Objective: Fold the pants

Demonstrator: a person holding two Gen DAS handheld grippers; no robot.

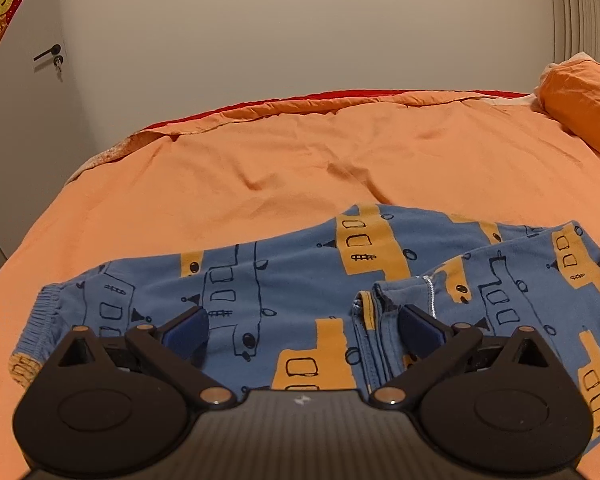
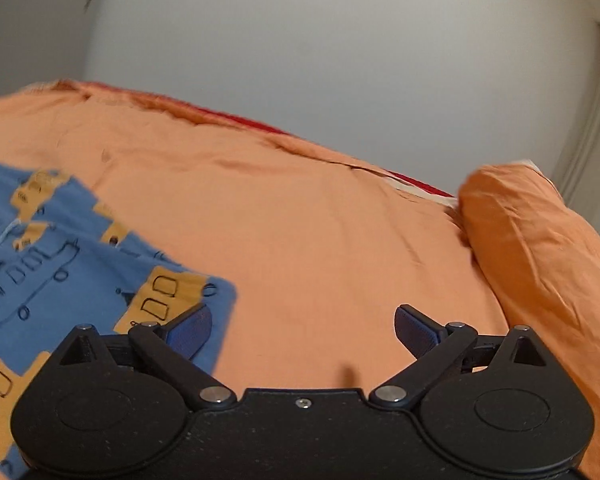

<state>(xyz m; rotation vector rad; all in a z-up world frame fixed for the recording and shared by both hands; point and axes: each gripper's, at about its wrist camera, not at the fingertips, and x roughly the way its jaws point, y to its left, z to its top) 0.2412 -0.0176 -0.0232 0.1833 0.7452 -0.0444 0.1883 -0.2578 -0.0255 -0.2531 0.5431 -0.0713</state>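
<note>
Pants (image 1: pixel 300 280), blue with yellow blocks, lie spread across the orange bedspread (image 1: pixel 300 160), partly doubled over. From the left wrist, the left gripper (image 1: pixel 303 330) hovers over them, jaws spread, holding nothing. From the right wrist, the right gripper (image 2: pixel 303 332) hangs over their edge, jaws likewise wide, probably lining up a grab.

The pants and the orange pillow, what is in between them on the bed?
Only bare orange bedsheet. In the right wrist view, nothing else lies between the pants and the pillow; the open right tool hovers above that stretch.
</note>
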